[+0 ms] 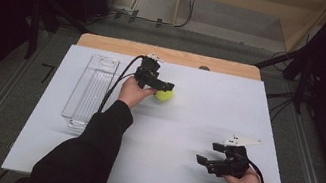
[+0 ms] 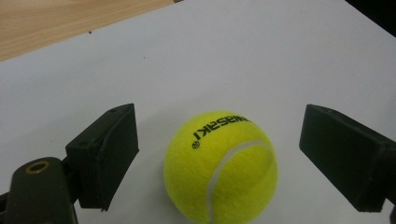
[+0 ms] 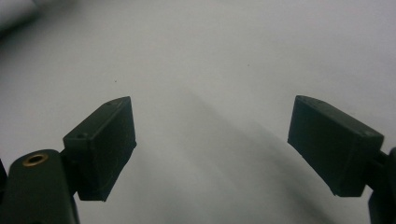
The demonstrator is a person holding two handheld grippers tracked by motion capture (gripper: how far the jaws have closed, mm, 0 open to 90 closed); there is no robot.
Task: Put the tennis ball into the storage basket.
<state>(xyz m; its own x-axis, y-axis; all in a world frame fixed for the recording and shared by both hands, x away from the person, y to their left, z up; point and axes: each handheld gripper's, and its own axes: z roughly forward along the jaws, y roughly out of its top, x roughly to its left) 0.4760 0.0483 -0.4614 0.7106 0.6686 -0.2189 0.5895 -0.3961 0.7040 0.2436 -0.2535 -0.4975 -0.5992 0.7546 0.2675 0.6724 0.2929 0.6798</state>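
the white table top (image 1: 185,126) lies bare between the two hands, so a gripper could cross the middle and the far right corner freely. along the left edge the long clear plastic tray (image 1: 90,90) blocks a low pass, and the person's left forearm (image 1: 90,145) lies just beside its near end. the tennis ball (image 2: 220,165) sits between the left gripper (image 1: 160,89) pads with a gap on each side.
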